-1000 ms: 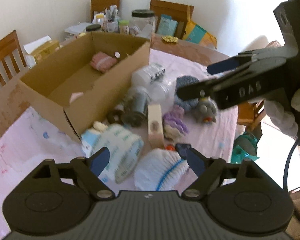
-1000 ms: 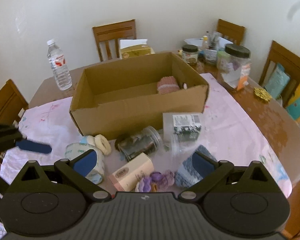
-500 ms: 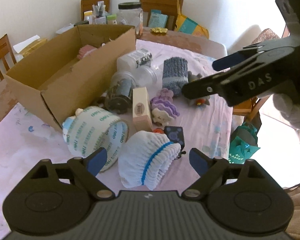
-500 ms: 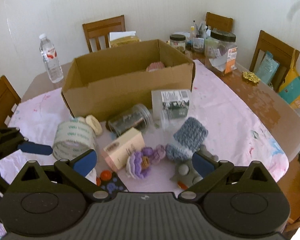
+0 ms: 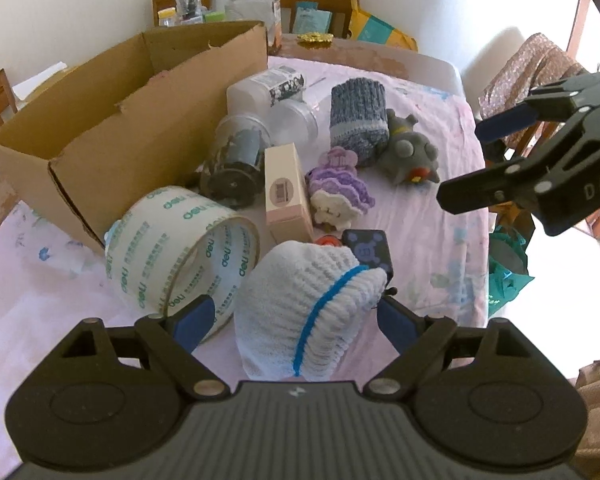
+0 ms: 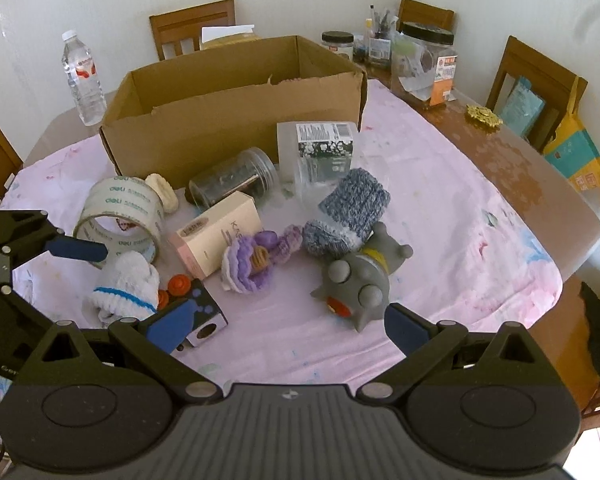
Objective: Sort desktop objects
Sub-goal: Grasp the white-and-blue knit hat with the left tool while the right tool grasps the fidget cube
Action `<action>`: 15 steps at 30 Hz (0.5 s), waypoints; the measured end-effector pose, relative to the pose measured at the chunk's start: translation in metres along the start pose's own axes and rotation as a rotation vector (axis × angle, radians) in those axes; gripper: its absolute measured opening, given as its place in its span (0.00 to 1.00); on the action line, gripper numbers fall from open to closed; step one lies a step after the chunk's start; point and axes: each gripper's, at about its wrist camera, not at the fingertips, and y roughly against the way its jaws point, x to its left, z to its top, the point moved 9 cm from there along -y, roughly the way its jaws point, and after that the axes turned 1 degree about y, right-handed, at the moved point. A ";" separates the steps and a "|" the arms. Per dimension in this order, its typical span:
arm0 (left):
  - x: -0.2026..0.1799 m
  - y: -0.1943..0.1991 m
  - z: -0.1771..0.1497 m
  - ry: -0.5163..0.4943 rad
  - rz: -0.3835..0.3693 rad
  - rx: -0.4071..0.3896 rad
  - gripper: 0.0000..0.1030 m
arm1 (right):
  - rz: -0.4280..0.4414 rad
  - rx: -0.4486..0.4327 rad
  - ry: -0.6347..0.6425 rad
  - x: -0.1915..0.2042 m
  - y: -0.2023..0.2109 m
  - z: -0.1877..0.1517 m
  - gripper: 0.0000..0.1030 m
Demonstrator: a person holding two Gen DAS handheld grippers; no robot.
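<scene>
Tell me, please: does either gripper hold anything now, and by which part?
Nothing is held. The left gripper is open around the white knitted sock without pressing it; the right gripper is open above the cloth.

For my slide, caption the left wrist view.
Open left gripper straddles a white knit sock beside the tape roll and cardboard box.

Home dining room: clothed table, wooden chairs.
</scene>
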 end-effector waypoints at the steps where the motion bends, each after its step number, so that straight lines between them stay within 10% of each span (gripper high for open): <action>1: 0.000 -0.001 0.000 0.001 -0.005 0.003 0.84 | 0.003 0.003 -0.001 0.000 -0.001 -0.001 1.00; 15: 0.001 -0.012 -0.003 -0.009 -0.038 0.018 0.68 | 0.047 0.050 0.021 0.013 -0.014 -0.007 1.00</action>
